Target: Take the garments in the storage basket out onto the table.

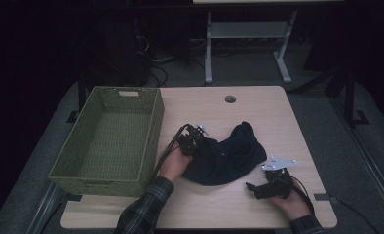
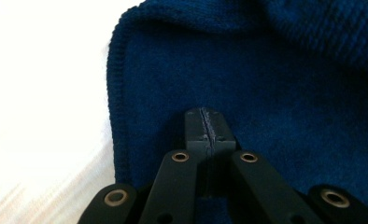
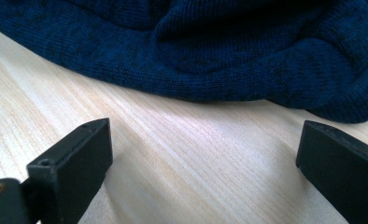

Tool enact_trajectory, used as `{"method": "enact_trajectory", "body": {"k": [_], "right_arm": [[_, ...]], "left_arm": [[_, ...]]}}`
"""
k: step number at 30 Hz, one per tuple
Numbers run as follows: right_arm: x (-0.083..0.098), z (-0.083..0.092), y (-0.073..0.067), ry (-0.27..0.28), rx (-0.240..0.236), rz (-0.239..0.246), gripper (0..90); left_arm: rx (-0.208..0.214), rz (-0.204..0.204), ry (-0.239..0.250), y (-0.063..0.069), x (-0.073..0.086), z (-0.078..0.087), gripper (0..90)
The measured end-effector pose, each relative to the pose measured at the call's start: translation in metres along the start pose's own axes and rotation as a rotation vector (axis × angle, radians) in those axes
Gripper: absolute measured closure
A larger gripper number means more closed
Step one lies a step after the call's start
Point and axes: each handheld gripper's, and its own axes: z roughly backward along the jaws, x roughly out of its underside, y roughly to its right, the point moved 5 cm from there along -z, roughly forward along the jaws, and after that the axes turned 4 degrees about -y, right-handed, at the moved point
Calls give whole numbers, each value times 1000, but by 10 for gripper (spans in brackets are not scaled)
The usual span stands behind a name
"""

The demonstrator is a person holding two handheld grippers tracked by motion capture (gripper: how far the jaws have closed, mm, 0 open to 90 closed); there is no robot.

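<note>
A dark blue knit garment (image 1: 229,156) lies crumpled on the middle of the wooden table (image 1: 263,112). My left gripper (image 1: 199,144) points down onto the garment's left edge. In the left gripper view its jaws are pressed together at the tips (image 2: 205,127), with a thin line of blue fabric (image 2: 289,70) pinched between them. My right gripper (image 1: 250,186) rests low on the table just in front of the garment, at its right. Its jaws stand wide apart (image 3: 205,149) over bare wood, a short way from the garment's hem (image 3: 219,88) and not touching it.
A green woven basket (image 1: 107,92) with nothing in it stands along the table's left side, close to my left hand. A round cable hole (image 1: 230,99) sits near the far edge. A plaid sleeve (image 1: 146,209) comes in at the bottom. Beyond the table are metal desk legs (image 1: 208,53).
</note>
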Motion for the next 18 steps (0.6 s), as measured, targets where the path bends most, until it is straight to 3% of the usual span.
{"method": "enact_trajectory", "body": {"k": [4, 8, 11, 18], "right_arm": [[1, 3, 2, -12, 6, 5, 59], [-1, 8, 4, -28, 44, 22, 62], [-8, 20, 12, -1, 51, 3, 129], [-23, 28, 33, 46, 71, -56, 138]], "left_arm": [[-12, -17, 9, 7, 8, 2, 899], [12, -10, 31, 12, 16, 4, 899], [22, -16, 43, 13, 19, 4, 900], [35, -10, 61, 12, 21, 4, 900]]}}
